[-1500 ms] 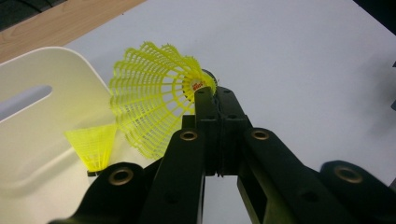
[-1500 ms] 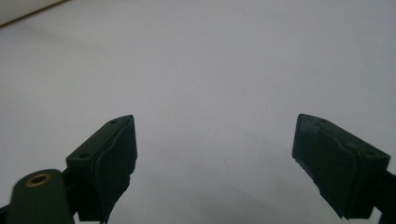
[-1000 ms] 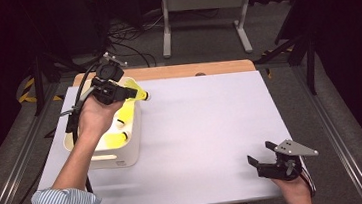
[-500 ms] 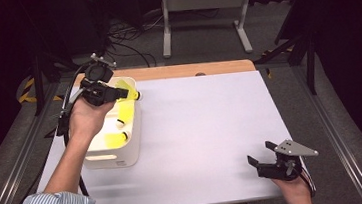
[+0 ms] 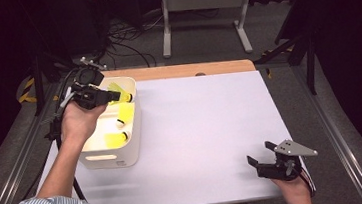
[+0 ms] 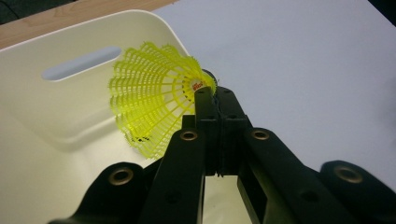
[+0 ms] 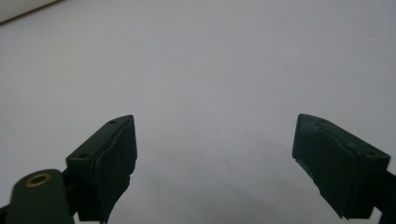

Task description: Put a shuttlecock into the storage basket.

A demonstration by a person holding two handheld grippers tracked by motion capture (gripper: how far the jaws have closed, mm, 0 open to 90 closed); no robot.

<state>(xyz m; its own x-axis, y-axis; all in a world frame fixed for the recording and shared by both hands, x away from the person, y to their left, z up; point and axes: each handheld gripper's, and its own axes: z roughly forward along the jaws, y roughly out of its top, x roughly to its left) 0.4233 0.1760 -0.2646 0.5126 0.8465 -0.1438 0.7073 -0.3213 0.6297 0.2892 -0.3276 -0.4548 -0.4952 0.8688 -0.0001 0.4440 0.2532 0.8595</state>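
A: Left gripper [image 5: 113,95], fingers clamped tight on a yellow shuttlecock [image 6: 156,109] right over the white bin [image 5: 134,151]. Two more already inside.

B: Just the drop left. Right gripper [image 5: 264,160] wide open, holding nothing, parked on the table [image 5: 207,129].

Table [image 5: 202,130] lies open right of the bin [image 5: 124,157]; its walls block.

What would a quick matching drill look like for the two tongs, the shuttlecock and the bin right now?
Column one:
1. left tongs
2. right tongs
3. held shuttlecock
4. white bin

Column two:
a. open over bare table
b. yellow, above the bin's far end
c. shut on the shuttlecock
d. at the table's left, with more shuttlecocks inside

Pairs: 1-c, 2-a, 3-b, 4-d
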